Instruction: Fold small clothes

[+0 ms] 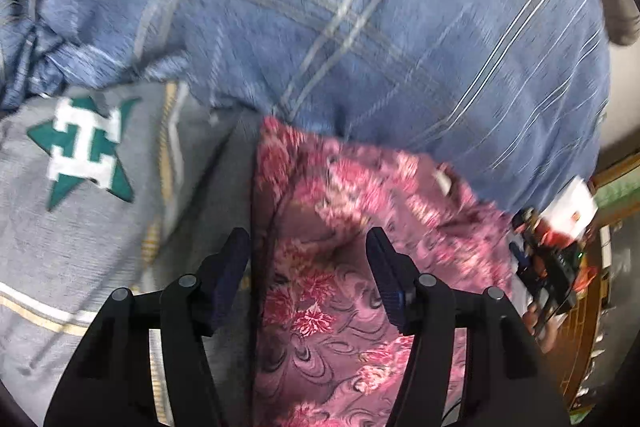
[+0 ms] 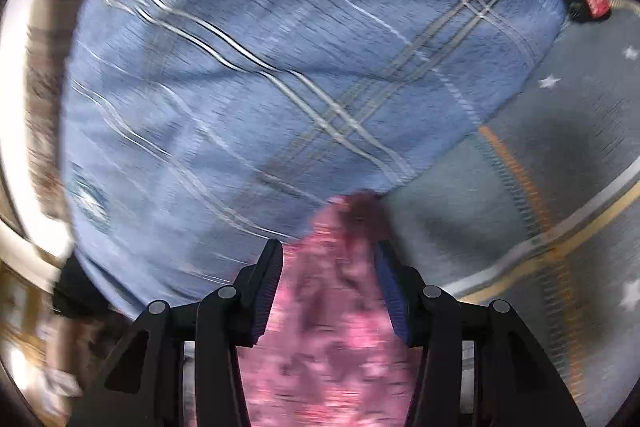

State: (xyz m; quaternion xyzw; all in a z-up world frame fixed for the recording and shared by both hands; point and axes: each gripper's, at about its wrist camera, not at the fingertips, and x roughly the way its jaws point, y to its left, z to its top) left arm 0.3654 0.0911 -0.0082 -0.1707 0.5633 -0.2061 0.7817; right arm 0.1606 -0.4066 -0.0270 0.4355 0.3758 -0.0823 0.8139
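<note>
A small pink floral garment (image 1: 340, 267) lies on a grey bed cover (image 1: 80, 247), partly over a blue plaid blanket (image 1: 360, 27). My left gripper (image 1: 308, 243) is open above the garment's left part, with its left finger over the grey cover. In the right wrist view the pink garment (image 2: 332, 307) fills the gap between the fingers of my right gripper (image 2: 328, 255), which stands open; the view is blurred and contact is unclear. The other gripper (image 1: 552, 251) shows at the garment's right edge in the left wrist view.
The blue plaid blanket (image 2: 280, 67) covers the far half of the bed. The grey cover carries a green star emblem (image 1: 84, 147), yellow and white stripes (image 2: 560, 235) and white stars. A wooden bed edge (image 1: 592, 307) runs along the right.
</note>
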